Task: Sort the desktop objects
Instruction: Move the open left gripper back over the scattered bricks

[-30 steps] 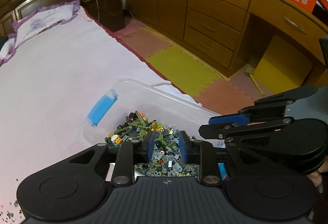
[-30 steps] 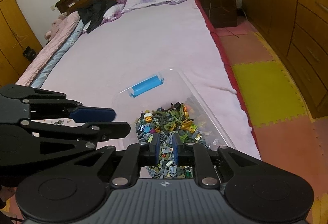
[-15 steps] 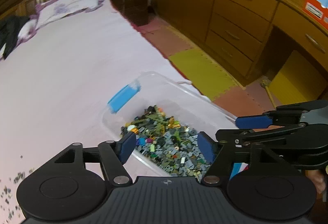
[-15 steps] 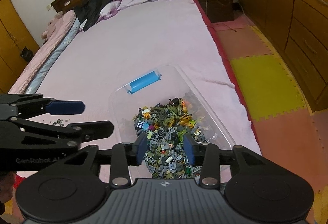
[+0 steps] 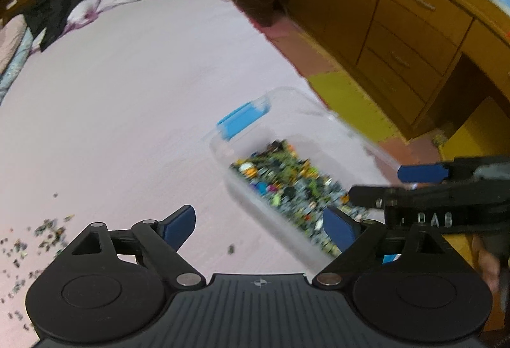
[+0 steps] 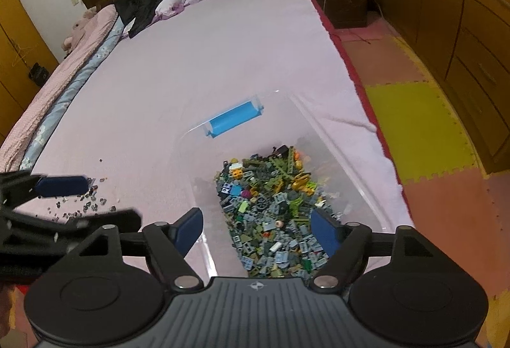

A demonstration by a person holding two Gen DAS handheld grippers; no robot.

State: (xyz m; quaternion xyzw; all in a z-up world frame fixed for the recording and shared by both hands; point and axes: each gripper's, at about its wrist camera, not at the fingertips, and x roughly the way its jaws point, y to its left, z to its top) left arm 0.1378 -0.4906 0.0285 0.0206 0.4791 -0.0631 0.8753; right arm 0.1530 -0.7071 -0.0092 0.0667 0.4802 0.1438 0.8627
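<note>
Both grippers have just been opening: the left gripper [image 5: 258, 228] and the right gripper [image 6: 256, 230] show fingers spread wide, pinching nothing. Beyond them, a clear plastic bin with a blue handle [image 6: 366, 188] rests on the pink bed [image 6: 223, 61], holding a heap of small mixed-colour building bricks [image 6: 271, 204]. More scattered tiny bricks [image 6: 86, 201] lie left of it.
</note>
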